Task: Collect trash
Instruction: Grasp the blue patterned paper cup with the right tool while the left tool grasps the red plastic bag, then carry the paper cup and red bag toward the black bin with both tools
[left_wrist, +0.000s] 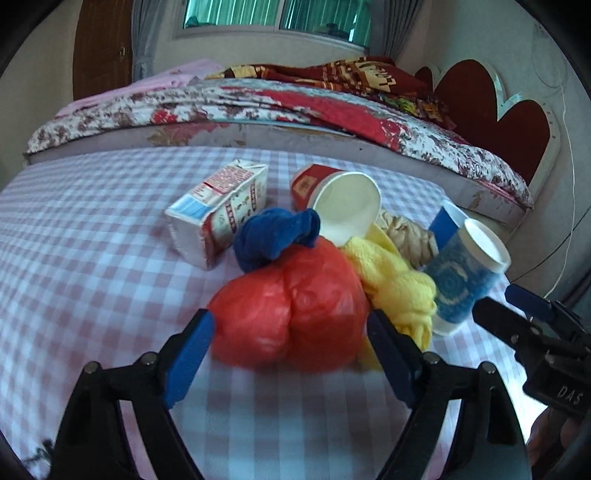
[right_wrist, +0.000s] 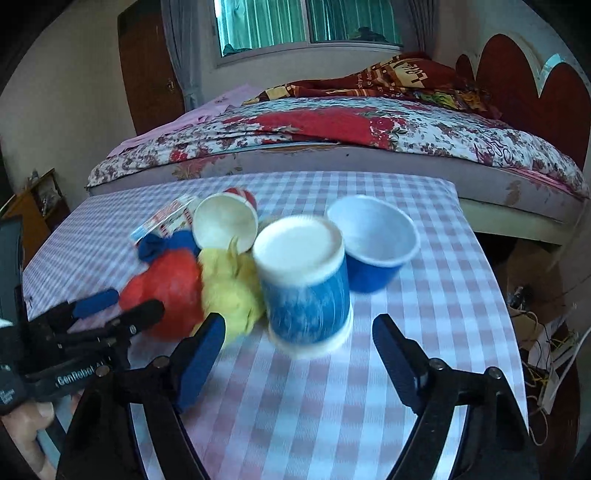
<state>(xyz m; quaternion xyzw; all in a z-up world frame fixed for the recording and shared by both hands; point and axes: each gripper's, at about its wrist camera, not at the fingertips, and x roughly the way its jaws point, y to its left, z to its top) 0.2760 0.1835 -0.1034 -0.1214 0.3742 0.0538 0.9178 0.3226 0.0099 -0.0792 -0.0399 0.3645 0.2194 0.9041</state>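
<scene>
1. The trash sits in a cluster on a table covered with a pink-and-white checked cloth (left_wrist: 92, 240), and the red plastic bag (left_wrist: 291, 310), knotted into a ball, serves as the landmark at its near edge.
2. A blue crumpled cloth (left_wrist: 275, 236) lies against the far side of the red plastic bag, touching it.
3. A milk carton (left_wrist: 218, 210) lies on its side beyond the bag and to its left, just beside the blue cloth.
4. A red paper cup (left_wrist: 340, 203) lies tipped over behind the bag, its white mouth facing the camera.
5. A yellow cloth (left_wrist: 399, 288) is pressed against the bag's right side, with a beige twisted wad (left_wrist: 410, 236) just behind it.
6. Farther right of the bag, past the yellow cloth, stands a patterned blue cup (right_wrist: 306, 284), tilted and motion-blurred; a plain blue cup (right_wrist: 373, 243) sits just behind it.
7. The left gripper (left_wrist: 290, 354) has its jaws spread wide, one on each side of the red bag, not closed on it.
8. The right gripper (right_wrist: 299, 350) is also spread apart, just in front of the patterned blue cup, holding nothing.
</scene>
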